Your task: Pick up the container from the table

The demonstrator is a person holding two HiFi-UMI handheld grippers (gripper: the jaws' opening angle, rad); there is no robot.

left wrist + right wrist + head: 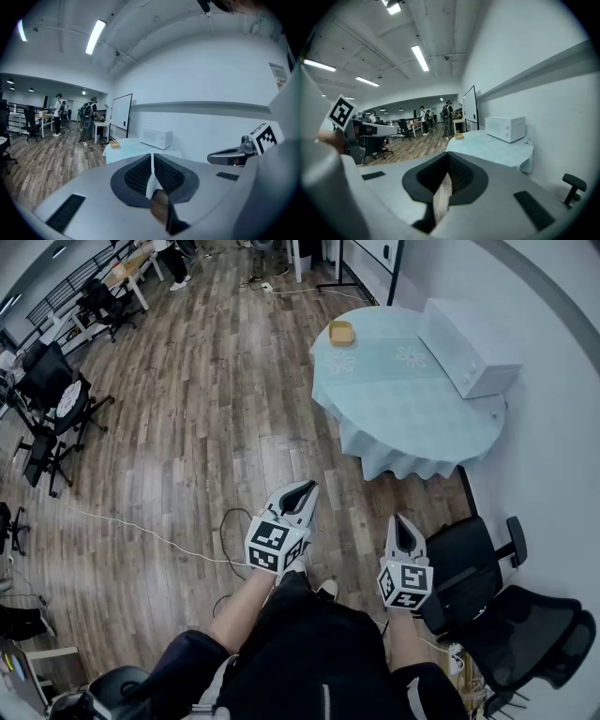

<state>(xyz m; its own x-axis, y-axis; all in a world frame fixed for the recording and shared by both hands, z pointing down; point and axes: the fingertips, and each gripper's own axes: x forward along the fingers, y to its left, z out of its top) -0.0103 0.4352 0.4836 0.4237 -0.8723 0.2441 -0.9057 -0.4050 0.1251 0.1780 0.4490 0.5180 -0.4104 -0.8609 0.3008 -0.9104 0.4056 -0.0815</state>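
Both the left gripper (305, 489) and the right gripper (401, 522) are closed and hold nothing. The little yellow container (341, 332) sits at the far edge of the round bench (403, 404), well away, so it seems best to walk close first, then open one gripper wide.

We are holding the left hand-held gripper (302, 491) and right hand-held gripper (404, 524) over the wooden floor (206, 427), well apart from the round desk (394, 418) carrying a yellow container (341, 332) and a white microwave (469, 348).

1 tbl (394, 404), 1 container (341, 332), 1 microwave (467, 351), 2 hand-held grippers (312, 487) (401, 519).
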